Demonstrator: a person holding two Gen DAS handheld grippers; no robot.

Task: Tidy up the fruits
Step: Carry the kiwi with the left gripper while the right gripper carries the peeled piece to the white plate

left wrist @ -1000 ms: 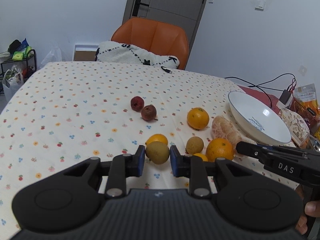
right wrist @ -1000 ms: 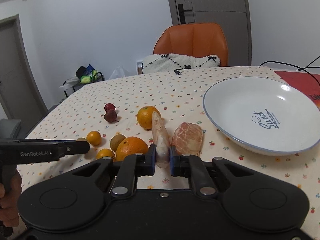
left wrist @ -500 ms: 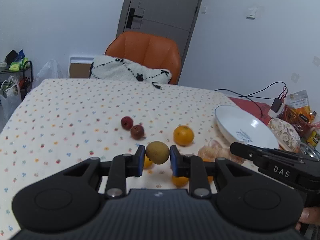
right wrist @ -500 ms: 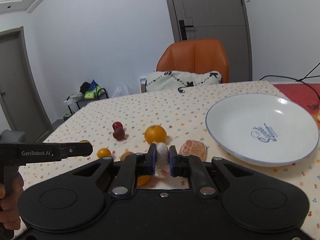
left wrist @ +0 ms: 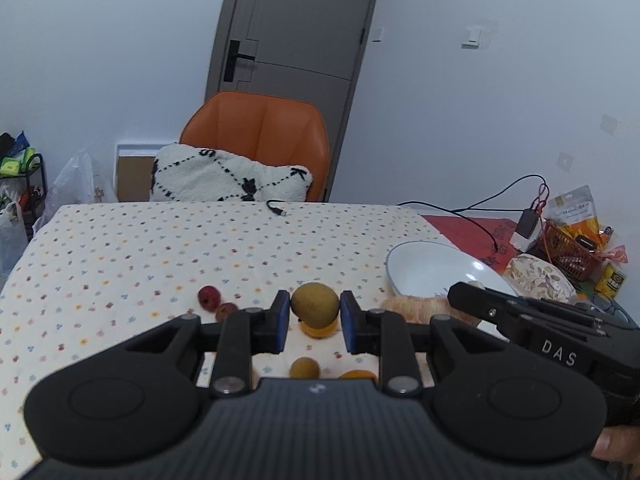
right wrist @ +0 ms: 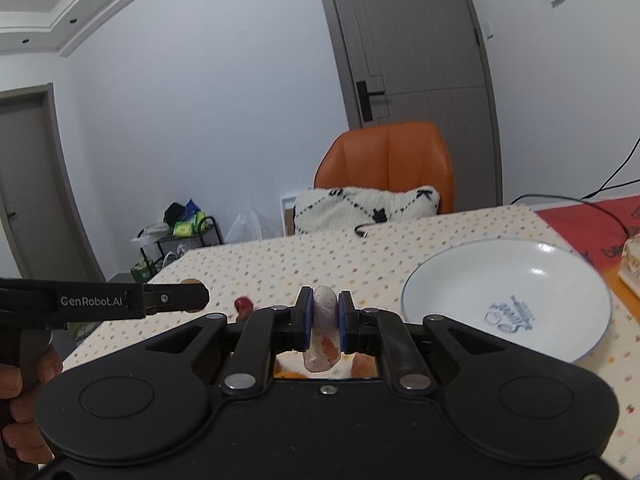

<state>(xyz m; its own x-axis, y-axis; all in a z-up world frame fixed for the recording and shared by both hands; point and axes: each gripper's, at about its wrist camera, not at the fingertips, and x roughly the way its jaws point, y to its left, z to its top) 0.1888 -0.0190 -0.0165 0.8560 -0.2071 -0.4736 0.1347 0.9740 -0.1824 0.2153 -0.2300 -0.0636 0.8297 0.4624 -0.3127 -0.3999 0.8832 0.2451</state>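
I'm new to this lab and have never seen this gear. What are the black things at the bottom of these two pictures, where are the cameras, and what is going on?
Each black thing is a hand-held gripper with two fingers, one in each of a person's hands. A camera sits on each and looks forward along its fingers, so one picture is the left gripper's view and the other the right's.

The left gripper is shut on a brownish-green fruit, lifted off the table. The right gripper is shut on a peeled citrus segment.

On the dotted tablecloth lie two small red fruits, oranges, another brown fruit and more peeled citrus. An empty white plate stands to the right, probably where the fruit will go.
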